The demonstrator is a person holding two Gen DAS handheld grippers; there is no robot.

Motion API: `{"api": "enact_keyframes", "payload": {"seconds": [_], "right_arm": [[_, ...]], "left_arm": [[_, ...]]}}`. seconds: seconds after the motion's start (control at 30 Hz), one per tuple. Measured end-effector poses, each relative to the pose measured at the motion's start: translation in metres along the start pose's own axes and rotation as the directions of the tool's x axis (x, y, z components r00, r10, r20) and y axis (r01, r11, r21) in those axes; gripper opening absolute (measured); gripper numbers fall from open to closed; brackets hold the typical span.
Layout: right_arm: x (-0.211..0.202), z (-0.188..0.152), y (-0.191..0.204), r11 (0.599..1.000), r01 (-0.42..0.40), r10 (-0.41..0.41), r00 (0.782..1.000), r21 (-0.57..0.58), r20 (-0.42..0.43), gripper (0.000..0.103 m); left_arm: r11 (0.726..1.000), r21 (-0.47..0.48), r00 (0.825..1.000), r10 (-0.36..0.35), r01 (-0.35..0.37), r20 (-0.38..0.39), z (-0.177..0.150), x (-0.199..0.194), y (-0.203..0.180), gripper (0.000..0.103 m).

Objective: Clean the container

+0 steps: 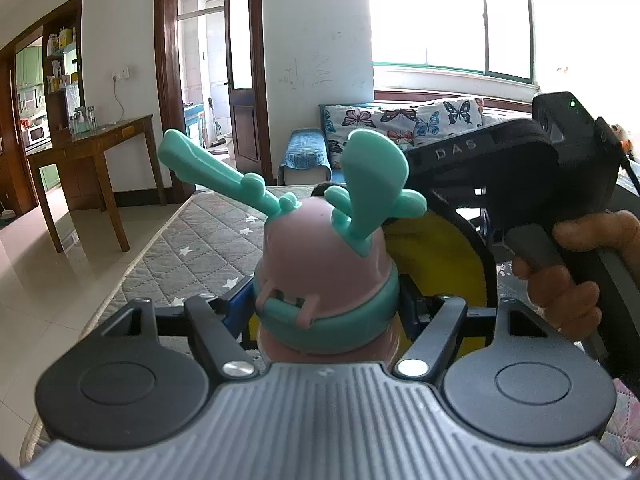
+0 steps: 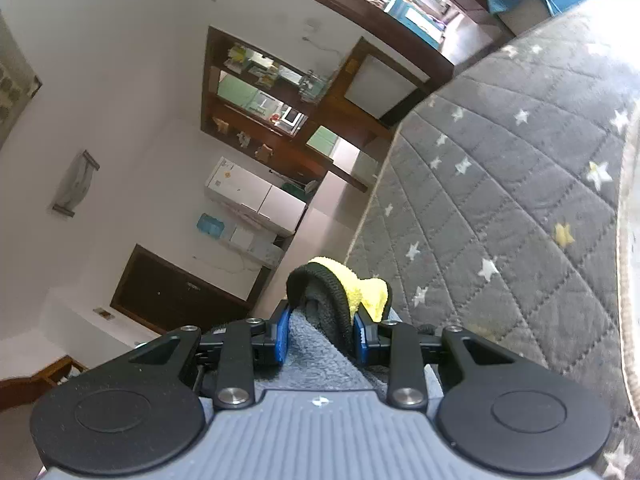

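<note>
The left gripper (image 1: 326, 312) has its fingers clamped on the pink bottle (image 1: 324, 264) just below its teal lid collar, holding it above the quilted star mattress (image 1: 192, 248). It looks light, rigid and smooth, so likely slippery; the teal antler handles (image 1: 224, 176) seem fragile, the body a safer hold. The right gripper (image 2: 320, 334) has its fingers clamped on a soft grey-and-yellow cloth (image 2: 320, 344), near the mattress's left edge. Beyond: tiled floor, a wooden table (image 1: 92, 140), a butterfly-print sofa (image 1: 400, 120)
</note>
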State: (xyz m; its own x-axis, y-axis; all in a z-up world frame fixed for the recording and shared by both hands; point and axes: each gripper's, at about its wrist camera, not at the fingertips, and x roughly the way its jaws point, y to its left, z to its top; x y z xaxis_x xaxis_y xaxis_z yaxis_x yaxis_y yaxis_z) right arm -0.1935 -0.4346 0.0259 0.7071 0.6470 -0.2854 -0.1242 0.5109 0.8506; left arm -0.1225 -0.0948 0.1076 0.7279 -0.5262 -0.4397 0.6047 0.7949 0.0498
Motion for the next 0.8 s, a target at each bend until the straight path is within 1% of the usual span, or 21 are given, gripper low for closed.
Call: {"api": "enact_keyframes", "payload": {"seconds": [0.07, 0.17, 0.3, 0.47, 0.63, 0.77, 0.8], "right_arm": [[0.002, -0.002, -0.004, 1.000, 0.014, -0.014, 1.000, 0.008, -0.006, 0.030], [0.006, -0.007, -0.012, 0.999, 0.026, -0.025, 0.999, 0.029, -0.021, 0.030], [0.009, -0.011, -0.024, 0.997, -0.009, 0.011, 1.000, 0.079, -0.024, 0.030], [0.010, -0.012, -0.028, 0.995, -0.011, 0.013, 1.000, 0.096, -0.020, 0.030], [0.015, -0.015, -0.039, 0.987, -0.024, 0.027, 0.999, 0.157, -0.018, 0.030], [0.020, -0.016, -0.053, 0.973, -0.039, 0.044, 0.999, 0.226, -0.015, 0.030], [0.020, -0.016, -0.054, 0.975, -0.033, 0.037, 0.999, 0.222, -0.014, 0.030]], "left_arm": [[1.000, 0.000, 1.000, -0.001, 0.001, -0.002, 0.007, 0.001, 0.004, 0.073], [1.000, 0.000, 1.000, -0.002, 0.002, -0.002, 0.006, 0.001, 0.004, 0.073], [1.000, -0.002, 1.000, -0.007, 0.007, -0.002, 0.005, 0.000, 0.003, 0.073], [1.000, -0.007, 1.000, -0.007, 0.007, -0.002, -0.001, -0.006, -0.003, 0.073], [1.000, -0.015, 1.000, -0.010, 0.010, -0.003, -0.001, -0.005, -0.001, 0.073], [1.000, -0.018, 1.000, -0.010, 0.010, -0.001, -0.001, -0.004, -0.001, 0.073], [1.000, -0.019, 1.000, -0.010, 0.010, -0.001, -0.002, -0.004, -0.001, 0.073]]}}
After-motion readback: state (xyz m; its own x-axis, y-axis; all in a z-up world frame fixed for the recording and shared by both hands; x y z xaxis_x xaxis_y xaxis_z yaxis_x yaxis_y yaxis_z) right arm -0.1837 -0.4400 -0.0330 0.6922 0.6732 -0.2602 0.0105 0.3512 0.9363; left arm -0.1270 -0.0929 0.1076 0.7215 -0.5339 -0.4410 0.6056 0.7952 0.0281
